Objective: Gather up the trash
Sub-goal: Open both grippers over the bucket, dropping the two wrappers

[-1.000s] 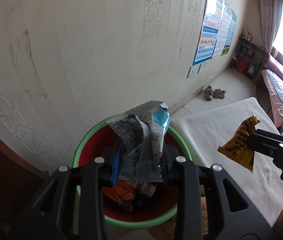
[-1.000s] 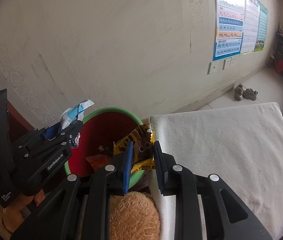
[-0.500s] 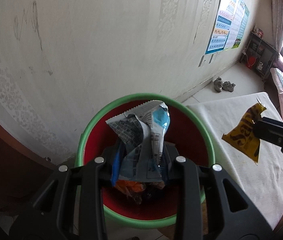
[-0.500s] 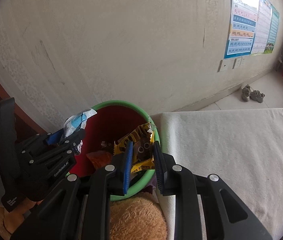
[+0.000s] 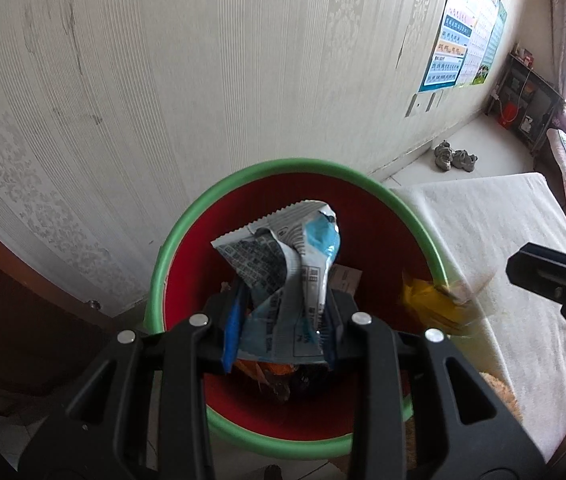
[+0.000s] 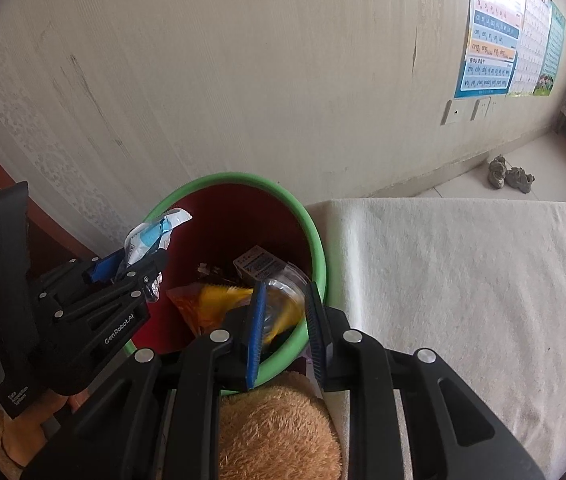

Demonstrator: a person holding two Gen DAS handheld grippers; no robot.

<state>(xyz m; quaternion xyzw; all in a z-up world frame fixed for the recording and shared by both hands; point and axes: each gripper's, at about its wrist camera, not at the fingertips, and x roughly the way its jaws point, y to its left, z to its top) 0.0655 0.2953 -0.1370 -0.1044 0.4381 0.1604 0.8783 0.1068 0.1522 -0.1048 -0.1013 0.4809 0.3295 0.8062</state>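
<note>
Beside the papered wall, both tongs tilt down over the red bin: left tongs clamped on a grey-blue wrapper, right tongs empty with a narrow gap, a blurred yellow wrapper below.

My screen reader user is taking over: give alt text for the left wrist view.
The left gripper holds a crumpled blue-and-white wrapper above a red bin with a green rim that already contains trash. At right, a blurred yellow wrapper is at the bin's edge, near the right gripper.
</note>
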